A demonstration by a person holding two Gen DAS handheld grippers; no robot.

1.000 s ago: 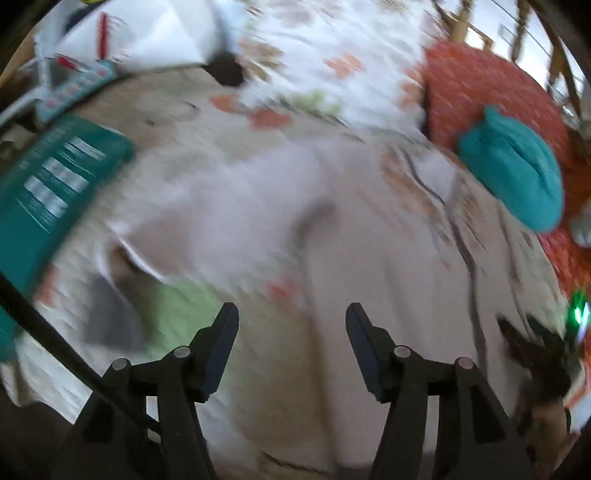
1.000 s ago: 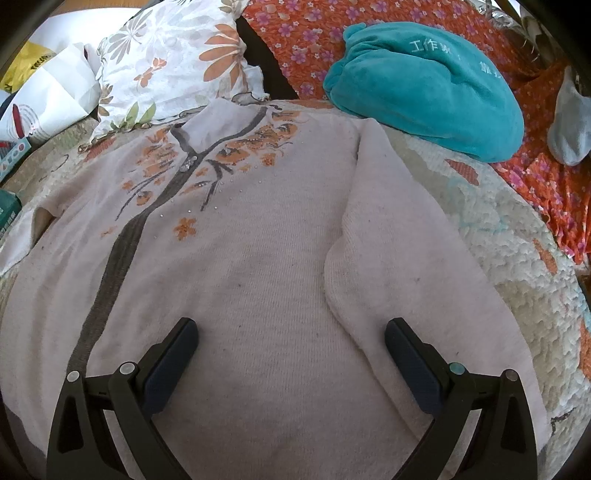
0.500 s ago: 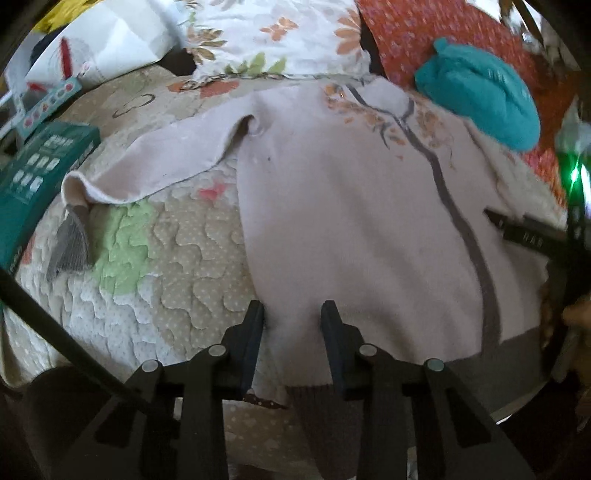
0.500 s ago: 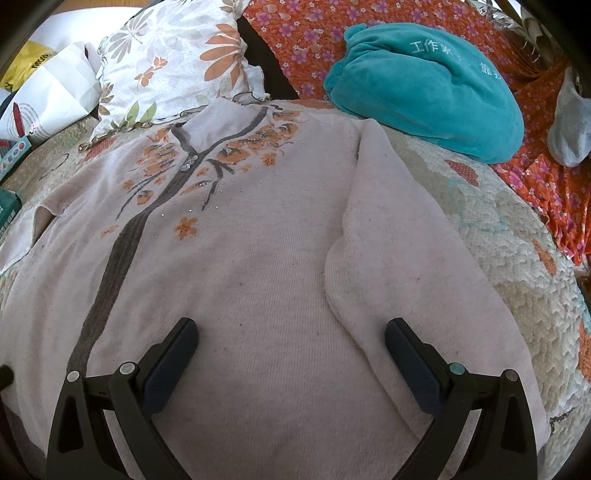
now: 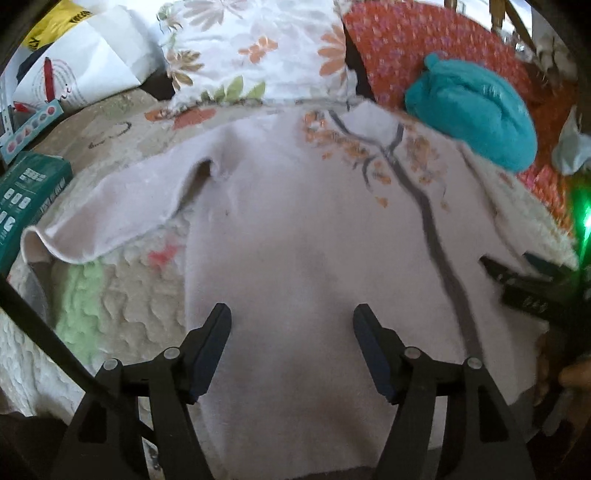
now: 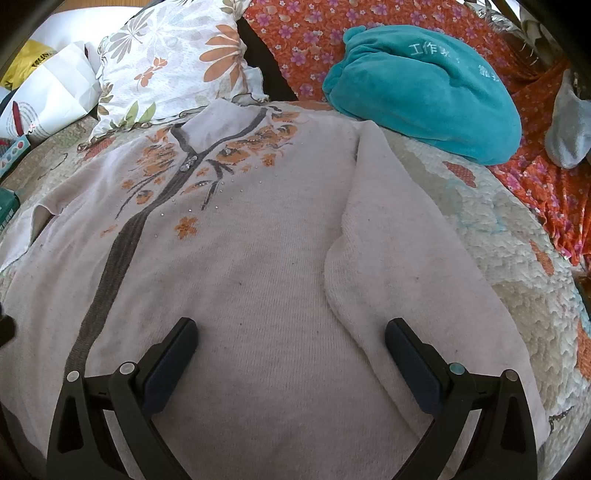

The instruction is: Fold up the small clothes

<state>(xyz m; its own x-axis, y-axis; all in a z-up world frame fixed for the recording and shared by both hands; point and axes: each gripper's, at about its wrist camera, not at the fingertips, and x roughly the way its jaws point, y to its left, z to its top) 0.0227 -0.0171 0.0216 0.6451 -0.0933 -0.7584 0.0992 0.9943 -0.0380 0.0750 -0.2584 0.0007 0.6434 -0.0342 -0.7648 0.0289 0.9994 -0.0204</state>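
Observation:
A pale pink knit sweater (image 6: 258, 266) with a grey placket and orange flowers lies flat, front up, on the quilted bed. Its left sleeve (image 5: 122, 206) stretches out sideways. Its right sleeve (image 6: 399, 258) lies folded down along the body. My left gripper (image 5: 291, 314) hovers over the sweater's lower left part; its jaws are opening and the pads press on nothing. My right gripper (image 6: 291, 326) stands wide open over the lower right body, one finger above the folded sleeve. The right gripper's dark fingers (image 5: 528, 291) show at the right edge of the left wrist view.
A floral pillow (image 6: 170, 70) lies behind the collar, and a teal plush bundle (image 6: 424, 88) rests on orange flowered fabric (image 6: 295, 33) at the back right. A green box (image 5: 26, 199) and a white paper bag (image 5: 85, 66) sit on the left. Quilted bedspread (image 6: 509, 236) shows on both sides.
The left gripper's jaws, half a second ago nearly together at the sweater's hem, now stand apart, and the gripper sits farther in over the body. The right gripper has not moved.

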